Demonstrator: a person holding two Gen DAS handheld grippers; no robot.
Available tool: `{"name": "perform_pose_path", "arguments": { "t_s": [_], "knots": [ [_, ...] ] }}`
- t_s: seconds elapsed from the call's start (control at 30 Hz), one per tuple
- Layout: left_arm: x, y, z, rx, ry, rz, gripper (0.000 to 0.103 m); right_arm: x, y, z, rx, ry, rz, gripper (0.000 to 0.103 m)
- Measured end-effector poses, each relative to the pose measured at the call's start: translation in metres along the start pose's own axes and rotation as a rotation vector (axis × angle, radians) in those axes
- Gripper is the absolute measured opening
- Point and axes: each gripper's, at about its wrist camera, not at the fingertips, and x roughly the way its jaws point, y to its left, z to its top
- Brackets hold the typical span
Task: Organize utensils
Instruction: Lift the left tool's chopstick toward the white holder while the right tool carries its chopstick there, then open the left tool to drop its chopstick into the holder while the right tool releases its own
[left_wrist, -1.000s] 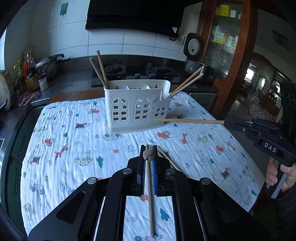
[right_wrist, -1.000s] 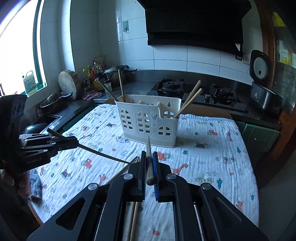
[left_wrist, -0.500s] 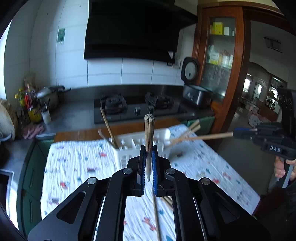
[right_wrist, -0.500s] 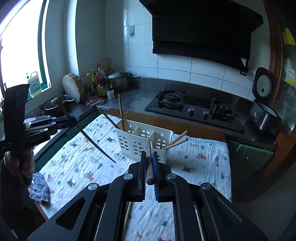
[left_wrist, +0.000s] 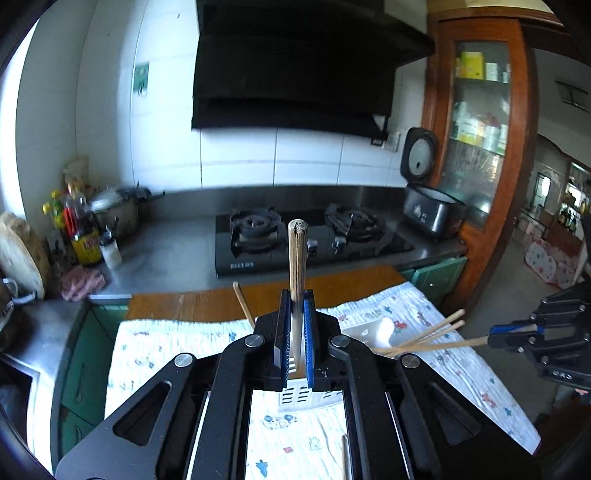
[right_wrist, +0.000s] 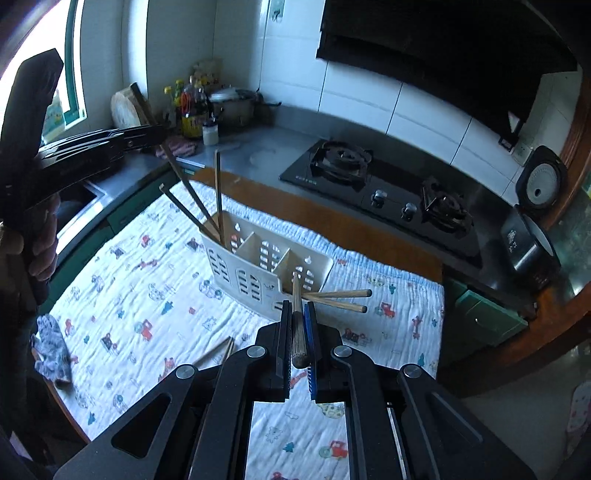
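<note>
Both claws have risen from the table; the left claw (left_wrist: 296, 332) and the right claw (right_wrist: 297, 332) each now carry a chopstick above the holder (right_wrist: 266, 273).

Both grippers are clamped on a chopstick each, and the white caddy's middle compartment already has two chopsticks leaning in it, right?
Not quite. Each gripper, left and right, is shut on a chopstick, but the white caddy has an empty middle compartment. The right wrist view shows chopsticks only in the two end compartments: a few in the left, two leaning out of the right.
</note>
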Motion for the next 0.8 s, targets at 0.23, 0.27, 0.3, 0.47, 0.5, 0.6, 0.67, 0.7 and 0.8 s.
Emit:
{"name": "perform_pose_path", "arguments": {
  "t_s": [0.23,0.27,0.3,0.47,0.5,0.6,0.67,0.7,0.8],
  "knots": [
    [0.049,0.019,-0.018,-0.059,0.105,-0.019,0.005,0.037,-0.013,0.014,0.022,0.095,0.038,0.007],
    [0.054,0.021,-0.02,-0.062,0.113,-0.016,0.005,0.042,-0.016,0.016,0.036,0.101,0.049,0.007],
    [0.058,0.022,-0.022,-0.062,0.119,-0.017,0.005,0.046,-0.018,0.017,0.038,0.106,0.042,0.007],
    [0.068,0.023,-0.03,-0.063,0.141,-0.024,0.006,0.06,-0.026,0.017,0.079,0.114,0.065,0.007],
    [0.069,0.024,-0.03,-0.063,0.145,-0.025,0.006,0.062,-0.029,0.017,0.094,0.112,0.072,0.007],
    [0.07,0.024,-0.033,-0.065,0.142,-0.022,0.007,0.064,-0.031,0.015,0.11,0.096,0.08,0.008],
    [0.067,0.024,-0.034,-0.073,0.138,-0.025,0.01,0.062,-0.032,0.014,0.115,0.085,0.08,0.01],
    [0.066,0.024,-0.034,-0.074,0.137,-0.022,0.012,0.059,-0.031,0.013,0.116,0.068,0.071,0.012],
    [0.054,0.023,-0.033,-0.075,0.117,-0.018,0.024,0.045,-0.031,0.012,0.12,0.019,0.054,0.024]
  ]
}}
